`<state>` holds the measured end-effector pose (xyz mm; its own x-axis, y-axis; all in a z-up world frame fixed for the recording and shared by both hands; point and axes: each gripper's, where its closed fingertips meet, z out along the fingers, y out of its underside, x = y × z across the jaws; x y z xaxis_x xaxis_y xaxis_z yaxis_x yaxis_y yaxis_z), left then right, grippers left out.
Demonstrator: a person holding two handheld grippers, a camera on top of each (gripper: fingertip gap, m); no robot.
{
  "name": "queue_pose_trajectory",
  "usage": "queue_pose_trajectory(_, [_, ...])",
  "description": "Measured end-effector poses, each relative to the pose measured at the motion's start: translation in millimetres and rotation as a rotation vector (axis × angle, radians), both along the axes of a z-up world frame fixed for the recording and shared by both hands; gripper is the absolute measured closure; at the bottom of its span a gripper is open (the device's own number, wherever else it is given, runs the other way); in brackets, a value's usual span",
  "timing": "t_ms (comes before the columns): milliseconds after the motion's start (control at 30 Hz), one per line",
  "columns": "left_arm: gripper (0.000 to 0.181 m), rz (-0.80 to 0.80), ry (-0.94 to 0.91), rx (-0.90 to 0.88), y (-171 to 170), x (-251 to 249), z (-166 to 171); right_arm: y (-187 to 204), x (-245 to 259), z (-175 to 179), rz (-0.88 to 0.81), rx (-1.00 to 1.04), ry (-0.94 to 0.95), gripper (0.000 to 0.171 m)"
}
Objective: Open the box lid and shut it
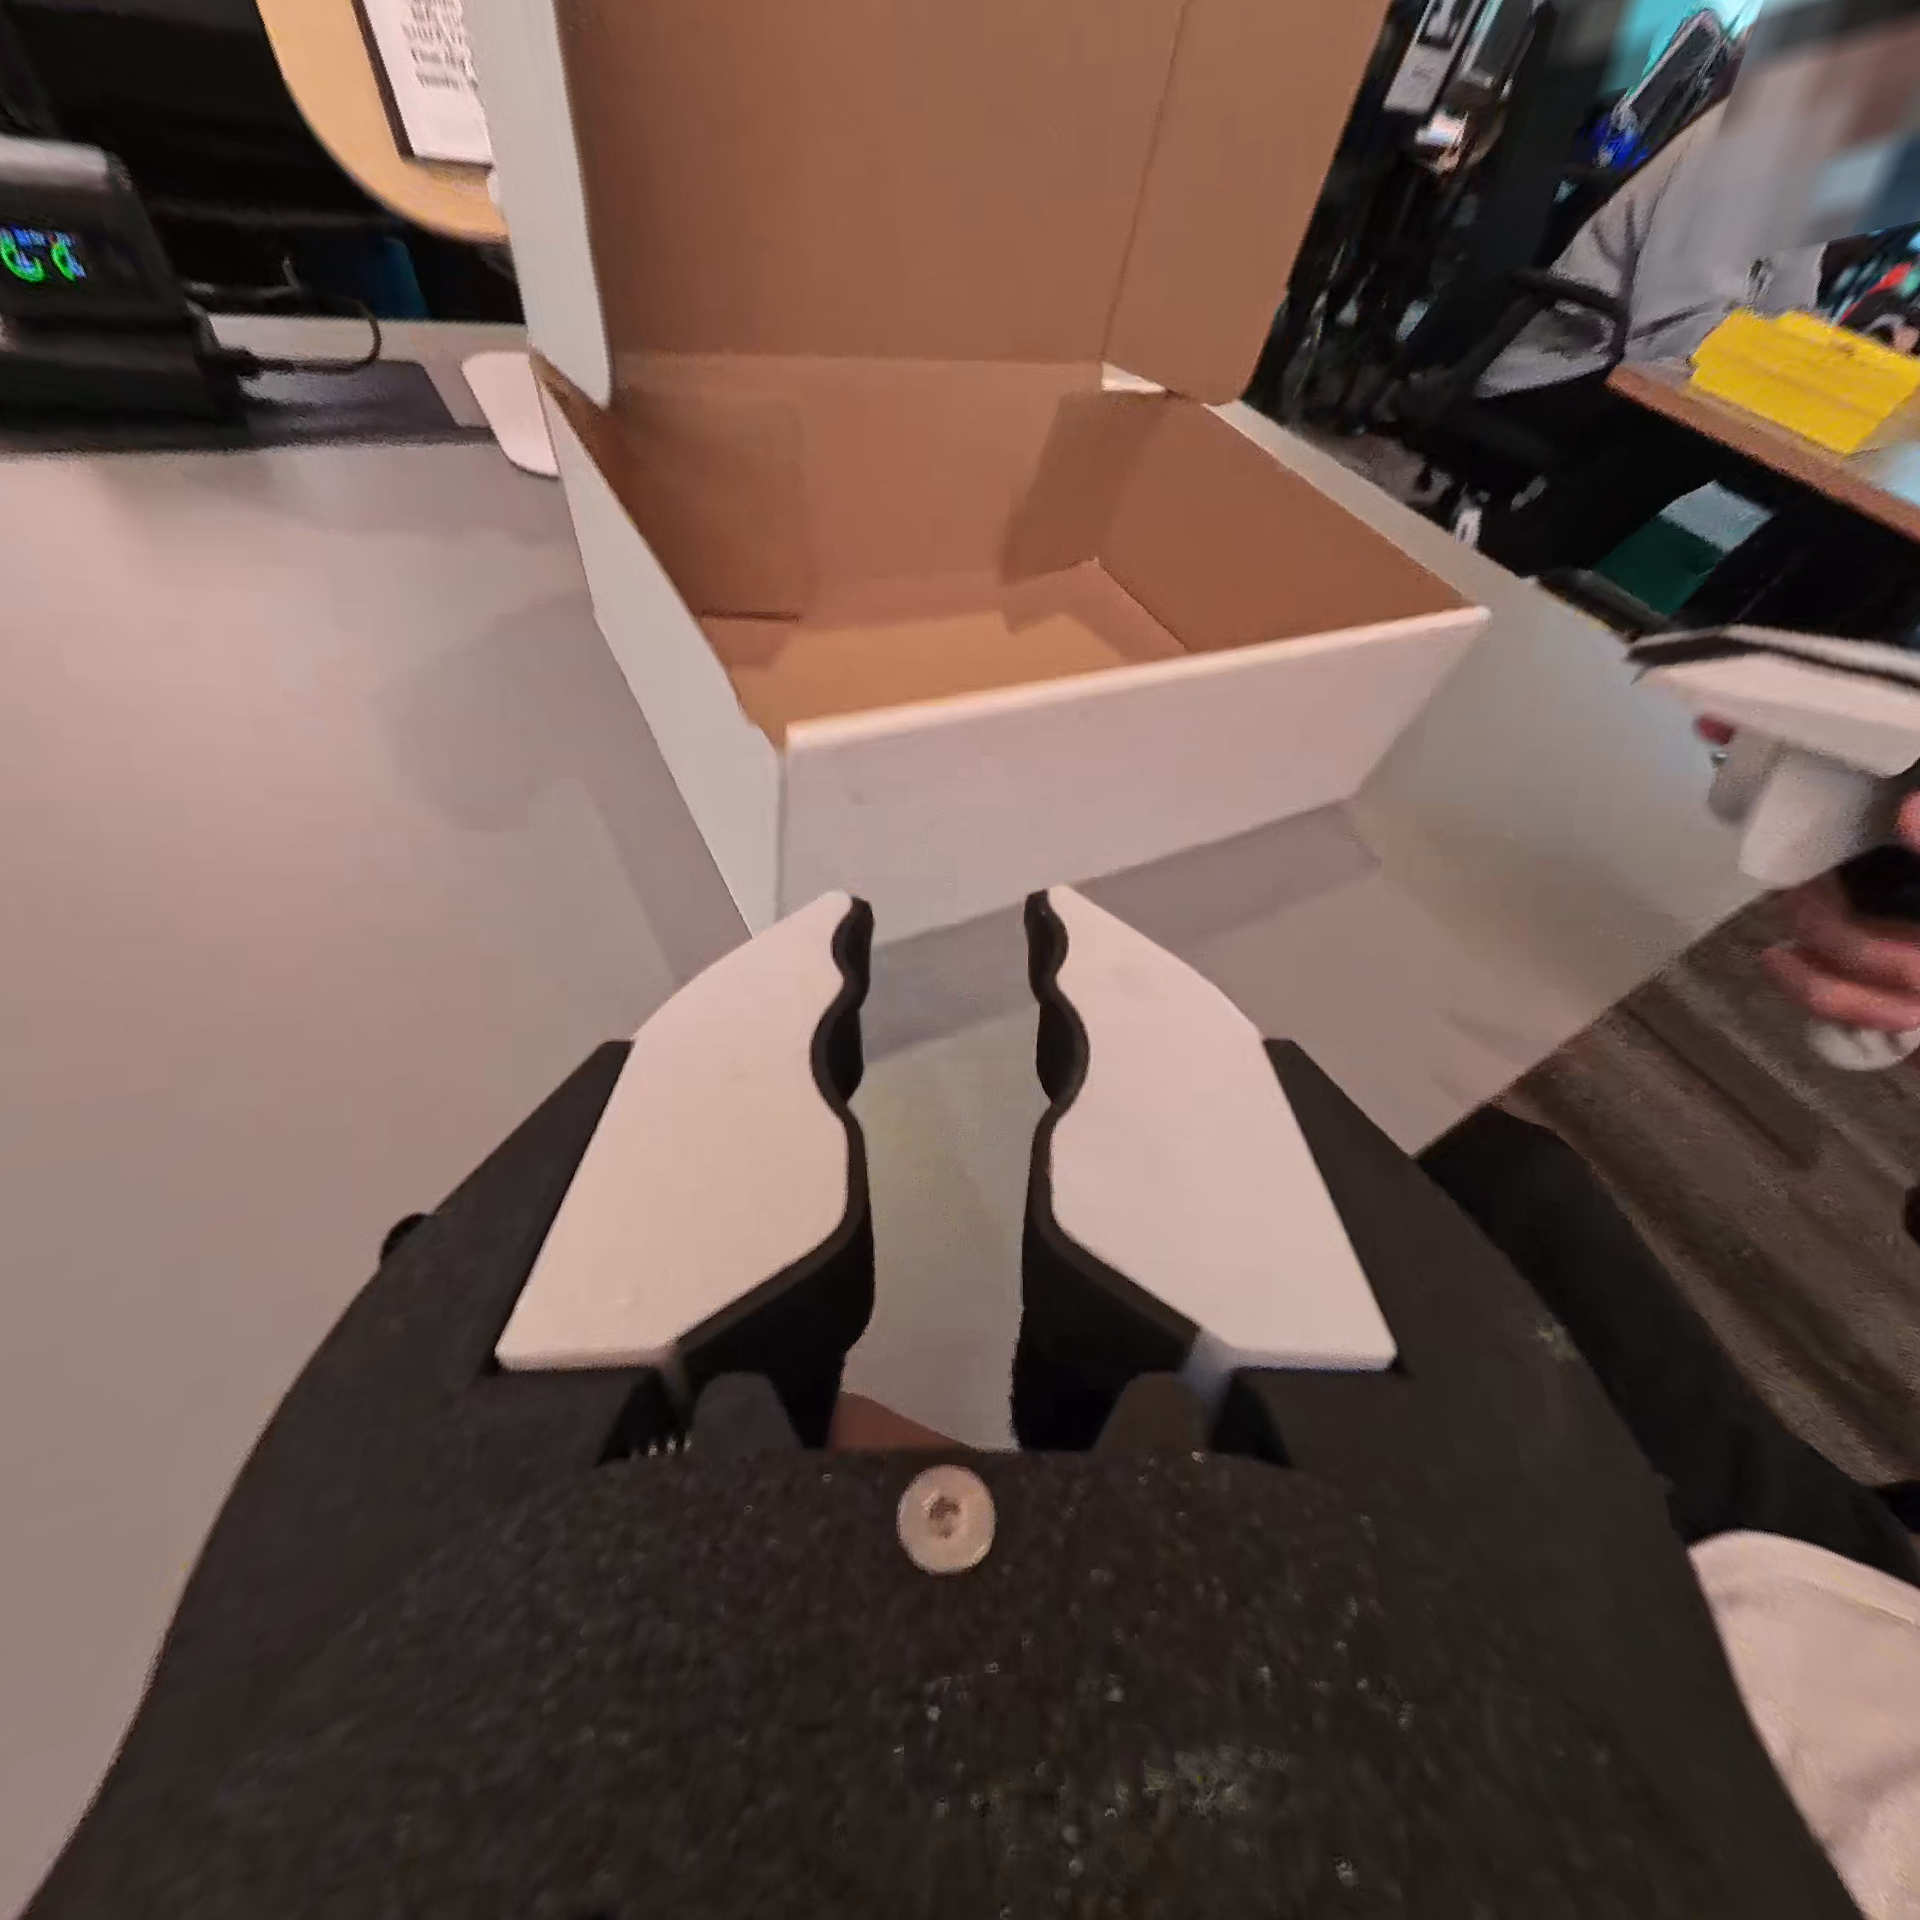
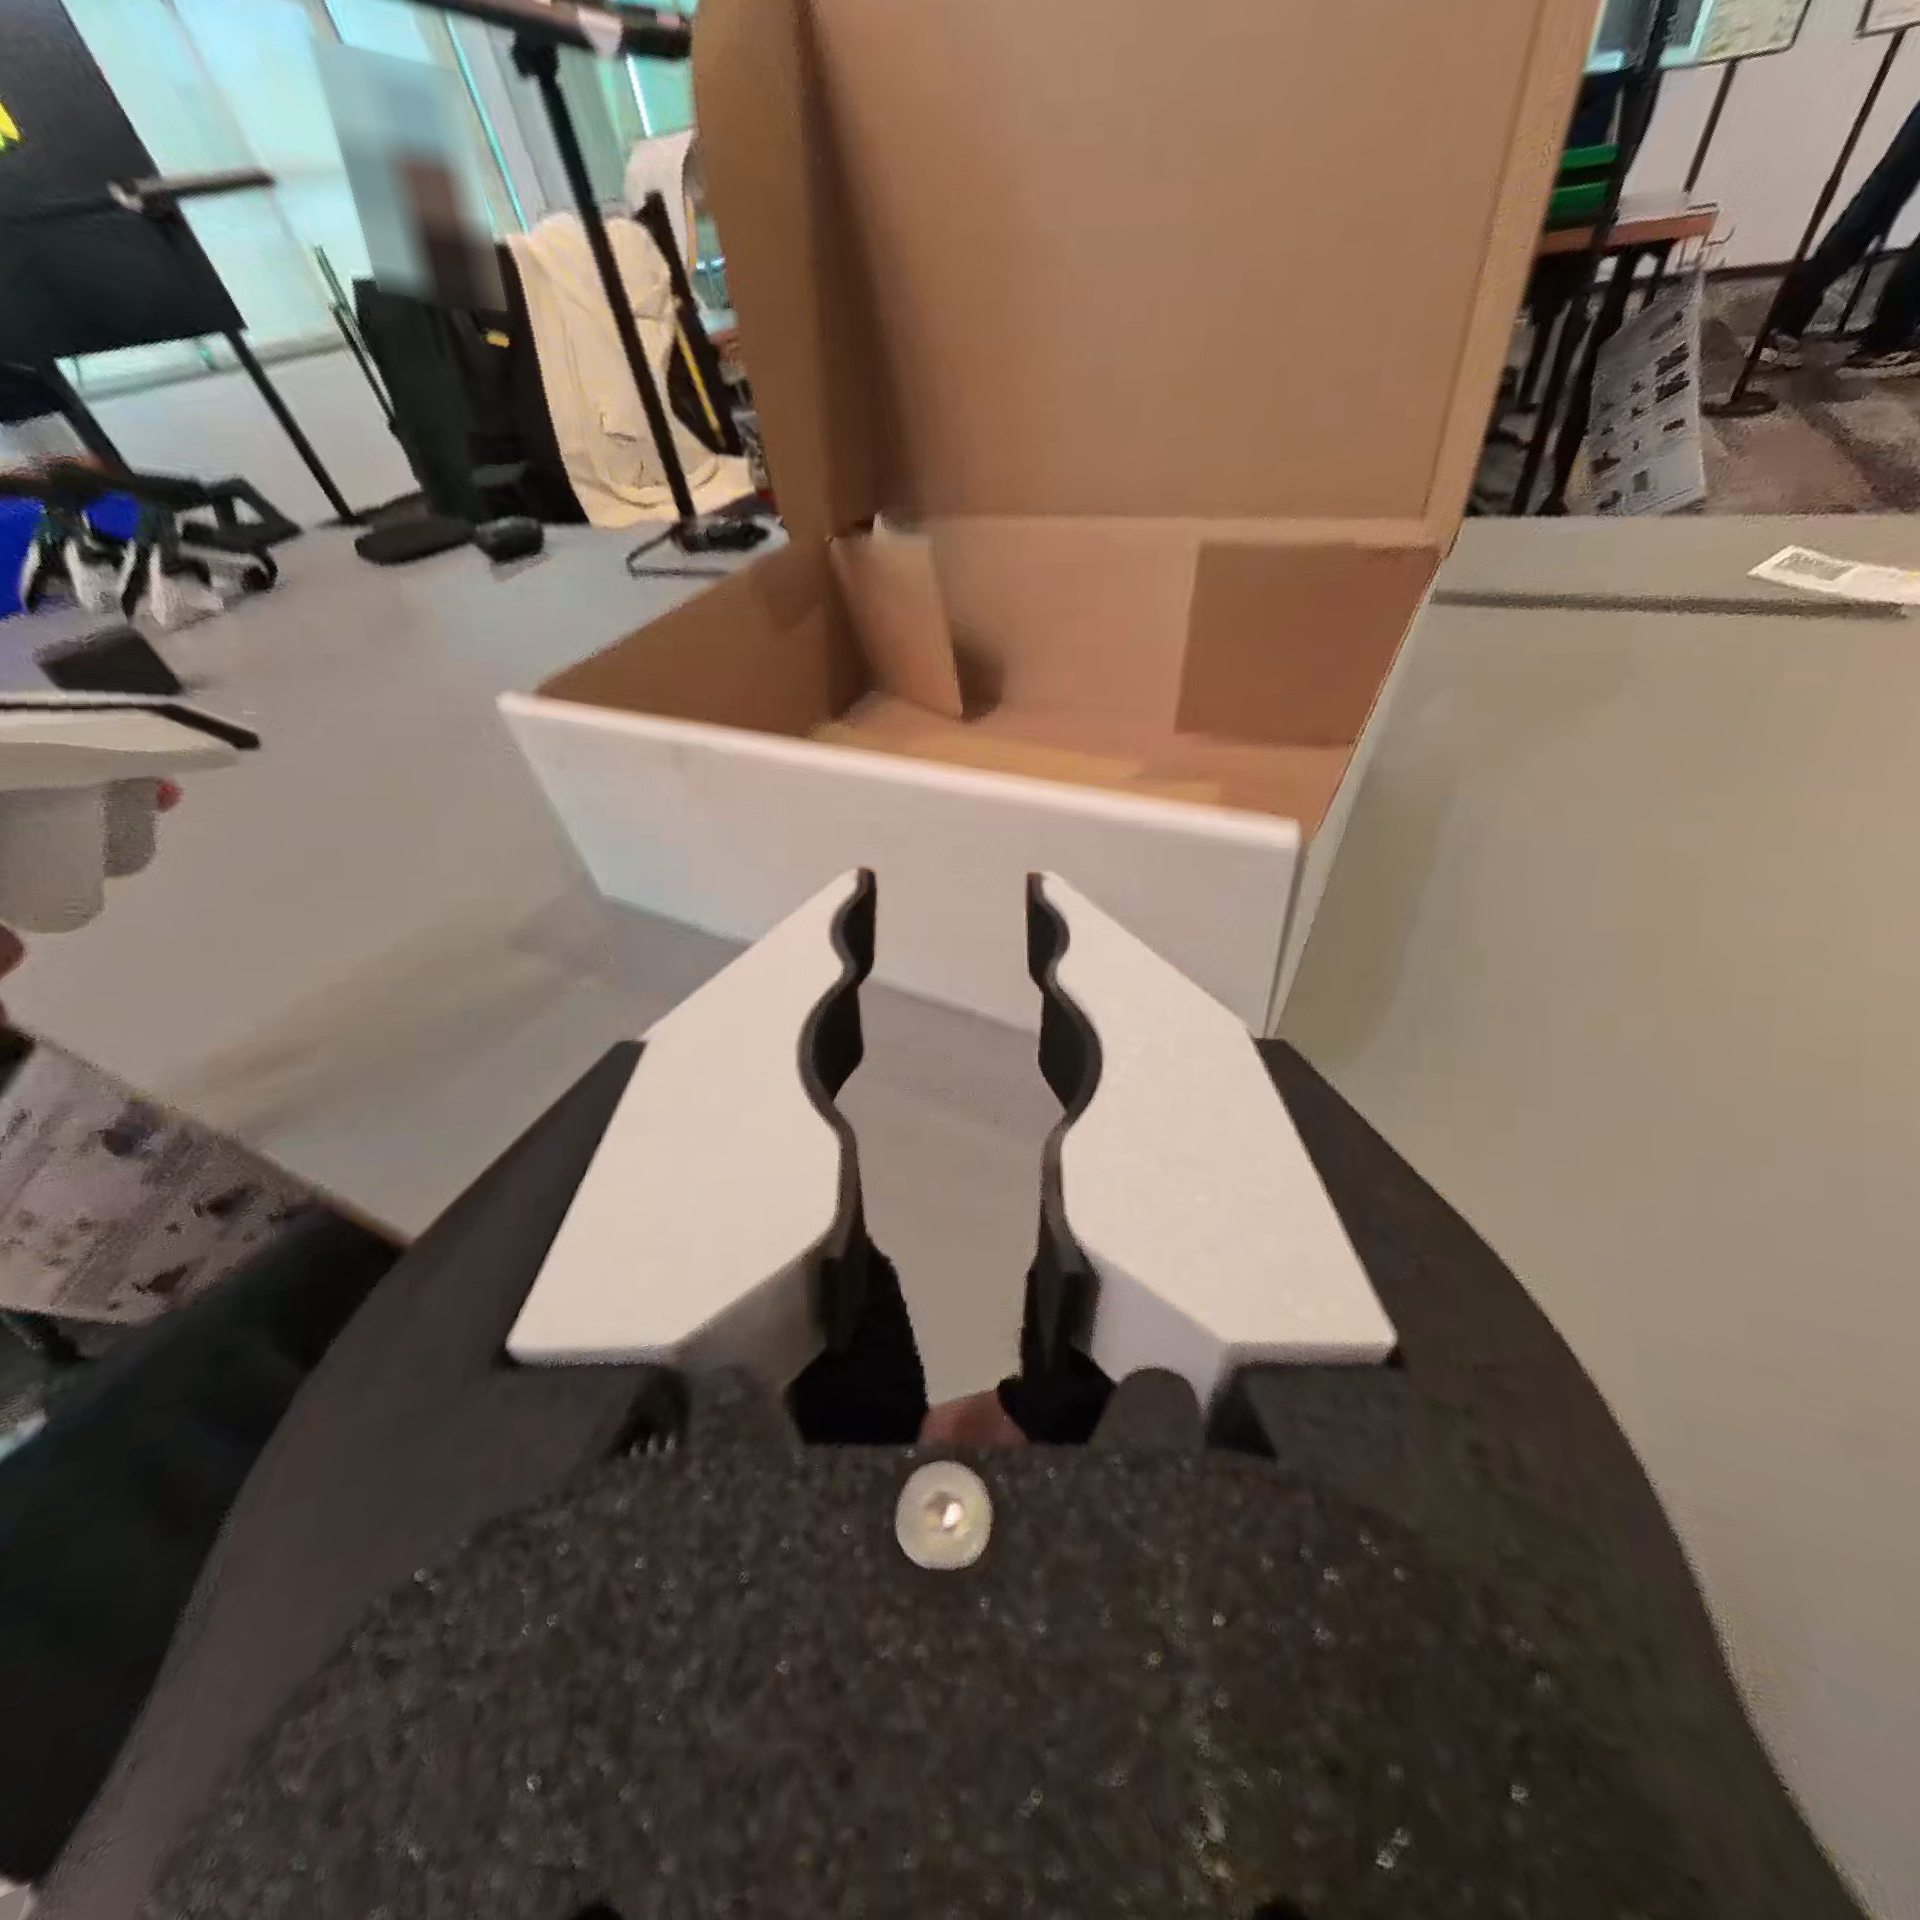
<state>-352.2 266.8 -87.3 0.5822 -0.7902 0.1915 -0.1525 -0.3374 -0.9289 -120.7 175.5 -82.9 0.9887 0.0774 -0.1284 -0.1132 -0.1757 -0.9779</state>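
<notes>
Standing upright above the white cardboard box [image 1: 1091, 748] on the grey table [image 1: 260, 727], the brown-lined hinged lid [image 1: 883, 177] is fully opened, leaving only closure, while left gripper [image 1: 948, 914] and right gripper [image 2: 950, 888] hover just short, jaws apart and empty.

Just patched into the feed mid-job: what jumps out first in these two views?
The white cardboard box sits on the grey table, its lid standing upright at the back and its brown inside empty. In front of it, the left hand-held gripper and the right hand-held gripper are both open, holding nothing and not touching the box.
</notes>
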Motion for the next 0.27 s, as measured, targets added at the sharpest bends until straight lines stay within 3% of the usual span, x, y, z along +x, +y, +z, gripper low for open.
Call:
queue_pose_trajectory(33, [0.153,0.009,-0.024,0.0,-9.3,-3.6,-7.8,-7.4,-3.5,-12.4,-0.014,-0.001,-0.027,0.143])
queue_pose_trajectory(267, [0.154,0.054,0.009,0.08,-14.0,6.0,-32.8,-8.8,25.6,-32.0,-0.135,-0.006,-0.07,0.141])
